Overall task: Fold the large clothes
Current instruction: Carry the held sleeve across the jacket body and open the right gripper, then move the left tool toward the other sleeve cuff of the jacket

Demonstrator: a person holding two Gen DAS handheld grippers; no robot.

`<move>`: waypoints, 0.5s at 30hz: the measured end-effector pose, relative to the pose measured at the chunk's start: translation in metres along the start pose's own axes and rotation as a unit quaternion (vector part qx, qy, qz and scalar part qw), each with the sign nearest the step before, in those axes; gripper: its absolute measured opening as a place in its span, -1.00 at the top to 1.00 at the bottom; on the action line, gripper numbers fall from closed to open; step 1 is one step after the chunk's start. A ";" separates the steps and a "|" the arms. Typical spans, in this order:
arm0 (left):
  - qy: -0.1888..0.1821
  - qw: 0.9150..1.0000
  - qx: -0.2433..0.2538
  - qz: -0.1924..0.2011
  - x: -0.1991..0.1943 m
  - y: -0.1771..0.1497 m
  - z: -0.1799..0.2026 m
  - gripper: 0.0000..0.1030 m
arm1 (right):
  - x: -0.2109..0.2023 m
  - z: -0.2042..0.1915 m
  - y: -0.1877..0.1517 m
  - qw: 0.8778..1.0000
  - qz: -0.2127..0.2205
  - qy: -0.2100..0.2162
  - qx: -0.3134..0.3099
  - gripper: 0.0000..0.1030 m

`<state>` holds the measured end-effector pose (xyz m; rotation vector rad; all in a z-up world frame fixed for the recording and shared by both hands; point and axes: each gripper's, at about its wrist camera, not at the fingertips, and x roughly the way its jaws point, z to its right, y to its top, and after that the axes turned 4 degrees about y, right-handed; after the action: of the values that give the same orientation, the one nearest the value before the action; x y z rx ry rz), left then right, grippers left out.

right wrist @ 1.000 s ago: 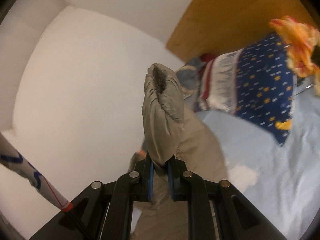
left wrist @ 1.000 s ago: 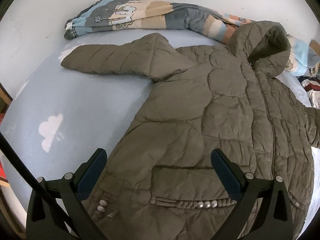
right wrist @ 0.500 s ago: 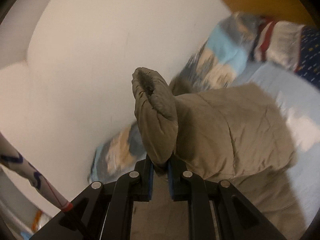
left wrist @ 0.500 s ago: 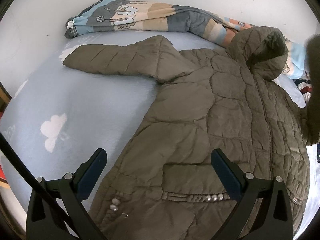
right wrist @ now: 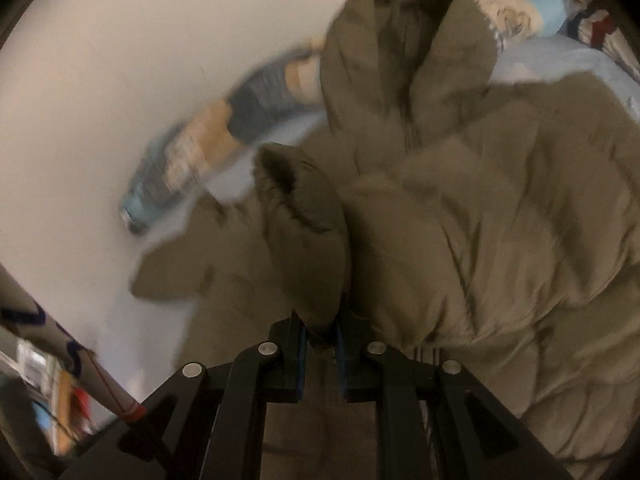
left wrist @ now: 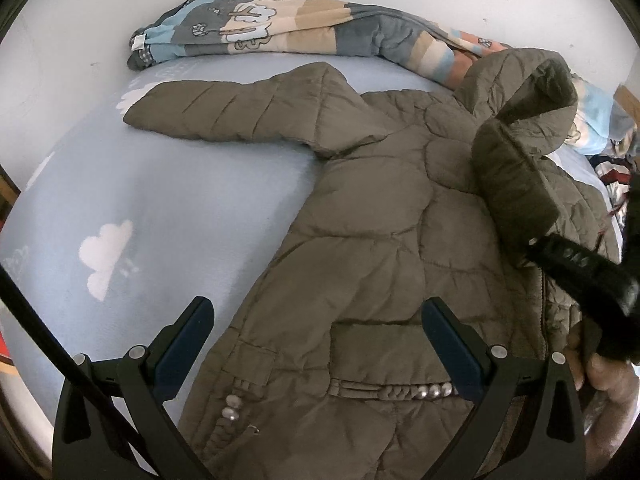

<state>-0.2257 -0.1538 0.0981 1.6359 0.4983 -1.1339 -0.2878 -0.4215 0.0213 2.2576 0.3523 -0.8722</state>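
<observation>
While the olive quilted jacket point(left wrist: 372, 248) lies front-up across the pale blue cloud-print sheet point(left wrist: 160, 216), filling the frame's centre and right, only the blurred right wrist view shows the right gripper point(right wrist: 320, 328) pinching one sleeve cuff point(right wrist: 304, 236) above it. The left gripper point(left wrist: 316, 344) hovers over the hem, jaws spread wide. A striped blanket point(left wrist: 280, 28) lines the white wall point(left wrist: 60, 20), upper left.

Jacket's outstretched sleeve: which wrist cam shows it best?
Left wrist view. The outstretched sleeve lies flat on the bed sheet, sharp and visible cuff to shoulder. In the right wrist view the same sleeve is motion-blurred and partly hidden behind the other sleeve clamped in the right gripper.
</observation>
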 end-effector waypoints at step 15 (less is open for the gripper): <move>0.003 1.000 -0.007 -0.014 0.005 0.000 -0.007 -1.00 | -0.052 0.030 0.027 0.996 0.052 -0.062 0.035 -0.20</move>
<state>-0.2208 -0.1487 0.0938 1.6245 0.5330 -1.1434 -0.3282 -0.4619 0.0541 2.2502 0.1485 -0.9772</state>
